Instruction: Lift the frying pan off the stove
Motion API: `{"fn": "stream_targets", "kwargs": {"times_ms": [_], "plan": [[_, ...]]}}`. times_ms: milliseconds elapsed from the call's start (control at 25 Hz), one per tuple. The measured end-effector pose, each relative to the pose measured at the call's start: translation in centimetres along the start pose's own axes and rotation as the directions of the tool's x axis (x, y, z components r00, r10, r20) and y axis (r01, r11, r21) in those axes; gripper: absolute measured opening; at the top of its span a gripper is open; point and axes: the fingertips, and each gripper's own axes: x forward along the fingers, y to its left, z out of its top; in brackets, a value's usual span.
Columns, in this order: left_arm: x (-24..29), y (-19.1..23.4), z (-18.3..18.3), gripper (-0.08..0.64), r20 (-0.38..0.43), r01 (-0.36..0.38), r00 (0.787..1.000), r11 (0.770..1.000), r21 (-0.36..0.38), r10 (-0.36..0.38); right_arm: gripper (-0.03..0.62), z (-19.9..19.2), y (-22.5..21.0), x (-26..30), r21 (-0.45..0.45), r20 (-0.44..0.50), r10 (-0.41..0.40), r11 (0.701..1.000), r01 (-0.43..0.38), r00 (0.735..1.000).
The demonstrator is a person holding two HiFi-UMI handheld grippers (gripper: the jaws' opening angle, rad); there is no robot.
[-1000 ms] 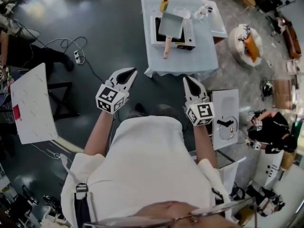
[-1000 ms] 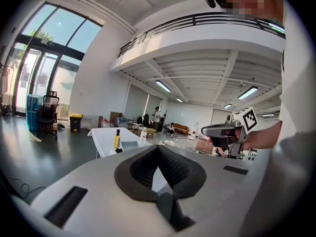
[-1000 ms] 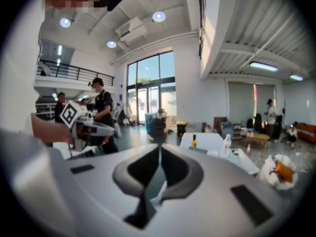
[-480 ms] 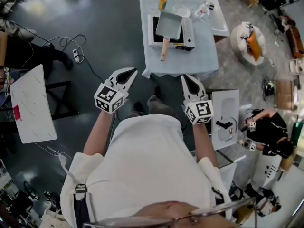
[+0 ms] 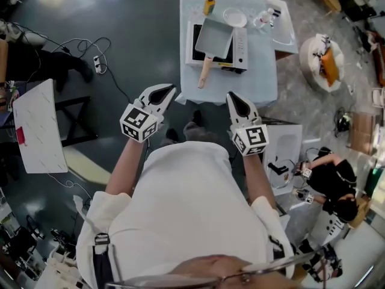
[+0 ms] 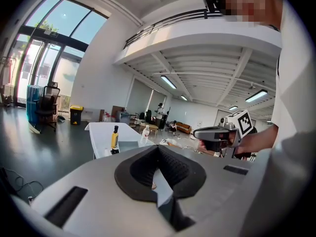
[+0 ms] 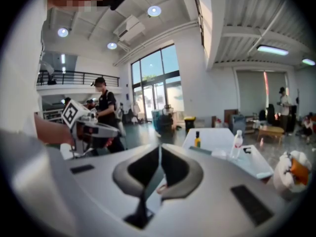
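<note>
Both tools are shut and empty. Your L gripper [image 5: 169, 89] has its jaws pressed together w/ nothing between them; the left gripper view shows the black pads meeting at the tip [image 6: 159, 147]. Same for your R gripper [image 5: 230, 94]: jaws together, nothing held, seen clearly in its own view [image 7: 159, 147].

The frying pan [image 5: 215, 37] is a rectangular grey one. It sits on the stove [image 5: 241, 43], a portable unit on the white-clothed table [image 5: 240, 83] ahead of you. The pan's wooden handle [image 5: 204, 72] points back toward you and a bit to your left, overhanging the stove's front edge above the cloth. Neither gripper touches pan or handle; both are well apart from them.

In the head view your L gripper hangs just off the table's near-left corner, over dark floor. Your R gripper's tips sit at the table's near edge, right of the handle's line. Both point fwd at the table, marker cubes facing up.

Behind the stove stand a yellow-labelled bottle [image 5: 209, 3], a white dish [image 5: 234, 17] and a clear plastic bottle [image 5: 264, 18]. The left gripper view picks up the same yellow-labelled bottle [image 6: 114, 137] on the table, w/ your R gripper [image 6: 217, 132] off to the side.
</note>
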Motion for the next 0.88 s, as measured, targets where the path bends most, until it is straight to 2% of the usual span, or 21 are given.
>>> {"fn": "stream_targets", "kwargs": {"times_ms": [360, 560, 880], "plan": [[5.3, 2.2, -0.4, 0.029, -0.038, -0.043, 0.998, 0.998, -0.043, 0.042, 0.035, -1.3, -3.8, 4.2, 0.018, -0.044, 0.096, 0.995, -0.095, 0.994], [8.0, 2.5, -1.3, 0.031, -0.084, -0.063, 0.995, 0.997, -0.044, 0.059, 0.035, -2.6, -5.9, 5.6, 0.046, -0.075, 0.139, 0.990, -0.136, 0.987], [11.3, 3.3, -2.7, 0.031, -0.120, -0.053, 0.992, 0.990, -0.132, 0.037, 0.035, -4.5, -7.7, 7.5, 0.100, -0.116, 0.181, 0.980, -0.169, 0.977]]}}
